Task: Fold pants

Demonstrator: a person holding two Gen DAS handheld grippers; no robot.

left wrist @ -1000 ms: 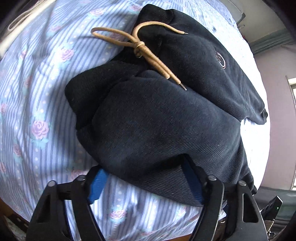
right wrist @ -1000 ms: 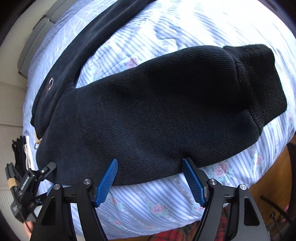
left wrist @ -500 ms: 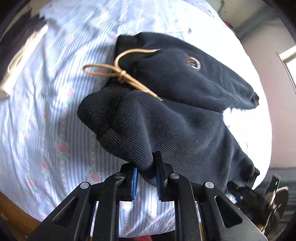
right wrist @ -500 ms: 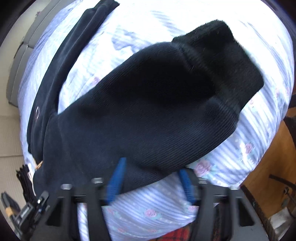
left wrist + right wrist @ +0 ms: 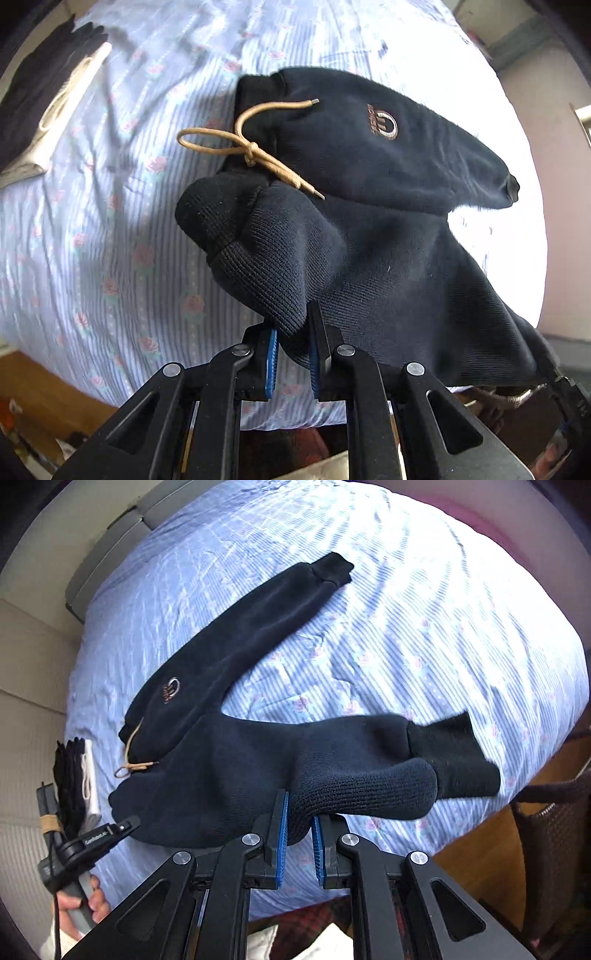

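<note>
My left gripper (image 5: 292, 354) is pinched tight on the pants (image 5: 369, 229) near the waist; my right gripper (image 5: 298, 834) is clamped on a leg. Both grips lift fabric off the bed's (image 5: 424, 602) near edge.

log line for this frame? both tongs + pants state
left tongs: shut on pants waistband edge | right tongs: shut on near leg | far leg flat on bedsheet | drawstring tied
</note>
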